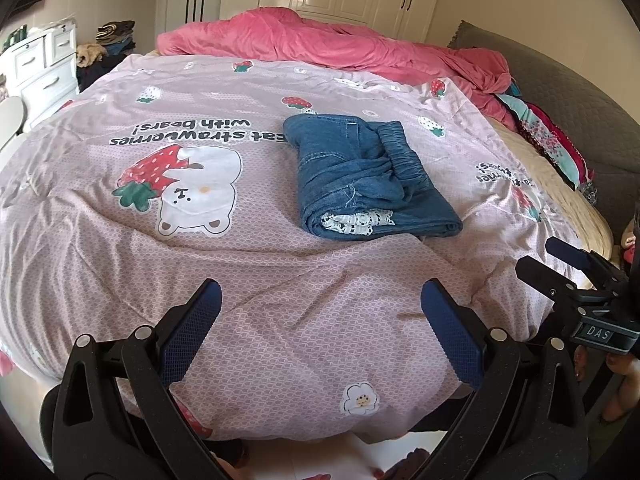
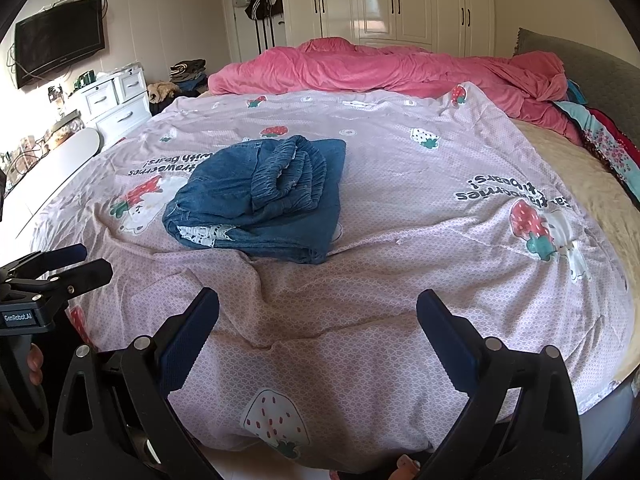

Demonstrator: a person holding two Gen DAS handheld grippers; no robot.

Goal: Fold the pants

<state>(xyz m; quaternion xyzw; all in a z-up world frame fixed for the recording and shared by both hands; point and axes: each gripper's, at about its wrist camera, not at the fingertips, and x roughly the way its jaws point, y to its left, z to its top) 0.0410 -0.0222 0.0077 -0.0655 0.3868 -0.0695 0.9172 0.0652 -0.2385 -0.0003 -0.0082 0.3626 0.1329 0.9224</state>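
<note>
The blue denim pants (image 1: 364,180) lie folded into a compact bundle on the pink strawberry-print bedspread (image 1: 260,280), elastic waistband on top, white lace trim showing at the near edge. They also show in the right wrist view (image 2: 264,196). My left gripper (image 1: 320,296) is open and empty, held over the bedspread's near edge, well short of the pants. My right gripper (image 2: 318,304) is open and empty, also back from the pants. The right gripper shows at the right edge of the left wrist view (image 1: 560,260), and the left gripper shows at the left edge of the right wrist view (image 2: 72,264).
A crumpled pink duvet (image 1: 320,44) lies along the far side of the bed. Patterned fabrics (image 1: 548,136) and a grey headboard (image 1: 580,92) are at the right. White drawers (image 2: 116,100) and a wall TV (image 2: 60,40) stand left; wardrobes (image 2: 400,0) are behind.
</note>
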